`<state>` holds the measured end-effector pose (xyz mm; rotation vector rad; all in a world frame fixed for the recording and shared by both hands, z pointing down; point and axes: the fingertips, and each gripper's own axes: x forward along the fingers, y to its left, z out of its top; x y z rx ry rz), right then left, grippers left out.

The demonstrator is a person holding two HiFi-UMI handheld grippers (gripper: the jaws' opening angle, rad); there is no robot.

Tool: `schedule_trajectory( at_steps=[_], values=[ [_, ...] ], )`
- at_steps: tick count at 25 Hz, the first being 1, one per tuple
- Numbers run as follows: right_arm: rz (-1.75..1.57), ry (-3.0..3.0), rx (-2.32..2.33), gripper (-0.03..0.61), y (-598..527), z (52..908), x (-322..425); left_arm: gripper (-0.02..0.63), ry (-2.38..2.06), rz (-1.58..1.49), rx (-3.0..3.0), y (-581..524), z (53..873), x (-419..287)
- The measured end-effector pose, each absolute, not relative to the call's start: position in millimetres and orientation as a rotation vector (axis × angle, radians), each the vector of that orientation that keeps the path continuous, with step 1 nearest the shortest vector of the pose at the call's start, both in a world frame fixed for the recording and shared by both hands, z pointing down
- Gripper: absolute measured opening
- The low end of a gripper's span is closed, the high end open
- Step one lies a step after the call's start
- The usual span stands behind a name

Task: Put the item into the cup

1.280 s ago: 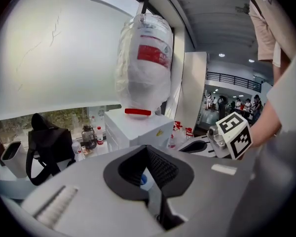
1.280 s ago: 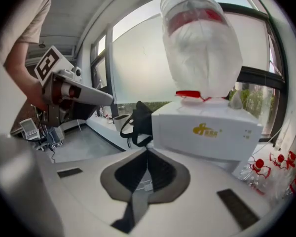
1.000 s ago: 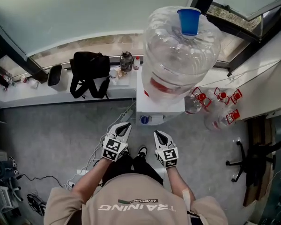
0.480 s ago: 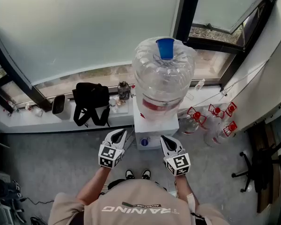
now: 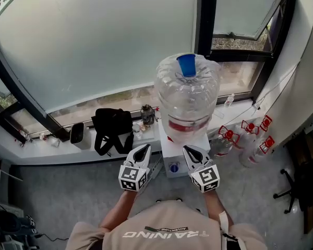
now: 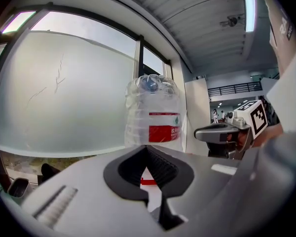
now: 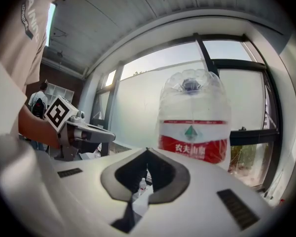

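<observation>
While the left gripper (image 5: 143, 148) and right gripper (image 5: 191, 150) hold jaws closed on nothing, they partly hide the dispenser (image 5: 170, 149)

Blue cup (image 5: 186, 65) atop clear jug (image 5: 188, 105)

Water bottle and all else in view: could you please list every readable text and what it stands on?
"农夫山泉": red label of the water bottle.
"TRAINING" and "ADVENTURE": the person's shirt, seen upside down.
Small print on that label in the left gripper view: too blurred to read.
</observation>
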<state>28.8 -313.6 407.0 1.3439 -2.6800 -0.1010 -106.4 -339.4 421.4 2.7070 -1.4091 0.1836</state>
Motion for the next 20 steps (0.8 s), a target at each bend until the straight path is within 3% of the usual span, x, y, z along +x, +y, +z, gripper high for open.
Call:
schedule_trajectory(
  at_steps=[20],
  values=[
    [-0.081, -2.727, 1.391, 0.011, -335.7, 381.1, 18.5, 0.008, -1.392, 0.201, 2.7, -353.6, 420.0, -110.5]
  ],
)
